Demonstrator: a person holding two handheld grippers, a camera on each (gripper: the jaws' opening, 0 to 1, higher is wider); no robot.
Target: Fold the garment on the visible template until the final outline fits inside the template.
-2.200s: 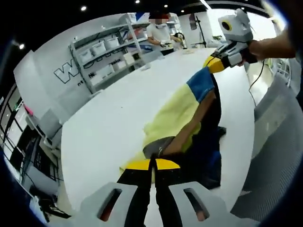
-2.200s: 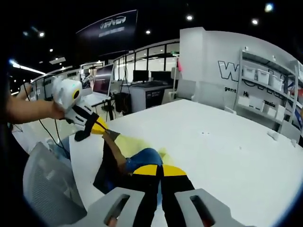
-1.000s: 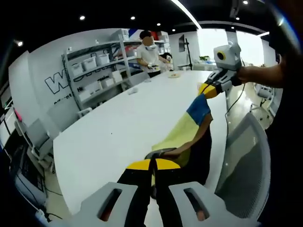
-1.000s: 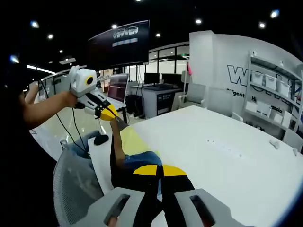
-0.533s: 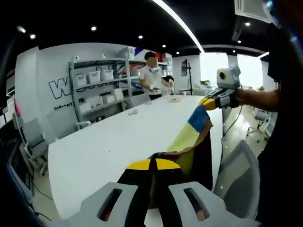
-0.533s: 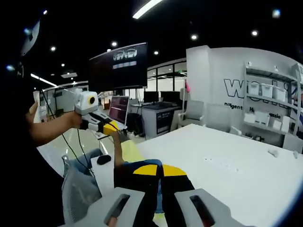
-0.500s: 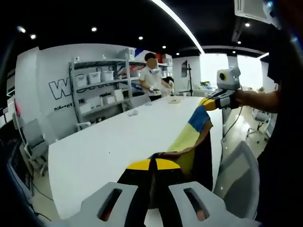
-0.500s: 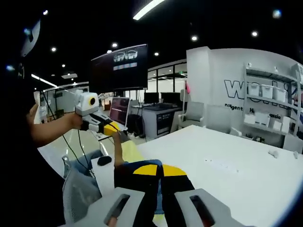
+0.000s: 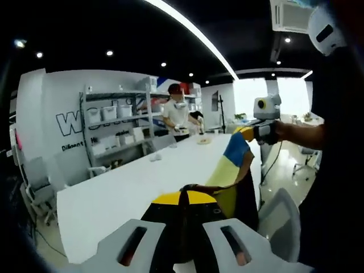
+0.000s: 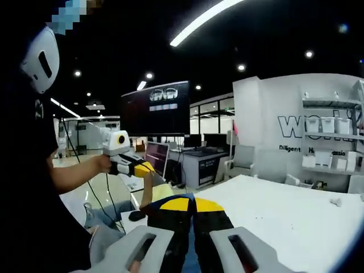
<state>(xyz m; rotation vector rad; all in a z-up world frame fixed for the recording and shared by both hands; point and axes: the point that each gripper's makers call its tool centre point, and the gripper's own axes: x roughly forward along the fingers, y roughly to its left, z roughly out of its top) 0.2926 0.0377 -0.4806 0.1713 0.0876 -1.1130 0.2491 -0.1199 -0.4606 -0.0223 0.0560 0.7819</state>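
Note:
The garment (image 9: 232,165), yellow with blue and black panels, is held up in the air and stretched between both grippers beside the white table (image 9: 114,193). My left gripper (image 9: 183,197) is shut on one end of it. My right gripper (image 9: 245,132), held in a hand, is shut on the blue end. In the right gripper view my right gripper (image 10: 192,203) is shut on cloth, and a narrow strip of the garment (image 10: 149,190) runs up to my left gripper (image 10: 145,168).
The white table (image 10: 284,219) stretches away to the right. A grey mesh chair (image 9: 280,219) stands at its near edge. Shelves with white bins (image 9: 114,125) line the far wall, where a person (image 9: 175,114) stands at the table's far end.
Both grippers have lifted the garment off the table and higher. Both views have tilted upward, so more ceiling and less table shows.

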